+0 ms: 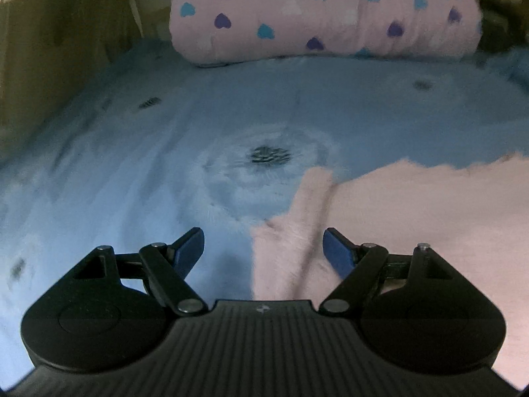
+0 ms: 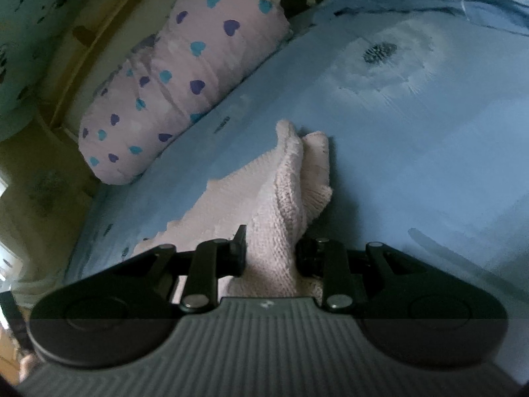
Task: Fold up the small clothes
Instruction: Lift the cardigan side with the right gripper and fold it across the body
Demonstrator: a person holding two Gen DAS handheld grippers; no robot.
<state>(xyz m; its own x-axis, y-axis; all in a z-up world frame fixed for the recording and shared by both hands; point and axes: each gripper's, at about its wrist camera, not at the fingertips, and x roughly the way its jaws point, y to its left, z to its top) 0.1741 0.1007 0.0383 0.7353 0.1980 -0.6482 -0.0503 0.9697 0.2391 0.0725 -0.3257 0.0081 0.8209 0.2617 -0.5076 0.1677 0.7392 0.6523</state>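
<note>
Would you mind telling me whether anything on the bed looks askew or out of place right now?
Only the pink knit garment: one end is bunched and lifted off the blue sheet, pinched in the right claw, so it lies unevenly. The left claw is open above its edge. The heart-print pillow looks undisturbed.

Both cameras sit low and close over the blue bed (image 1: 132, 165), facing the heart-print pillow (image 1: 324, 13): the left view squarely, the right view tilted, with that pillow up-left; both share it.

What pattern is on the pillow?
Pink with blue and purple hearts; the left wrist view shows it best.
</note>
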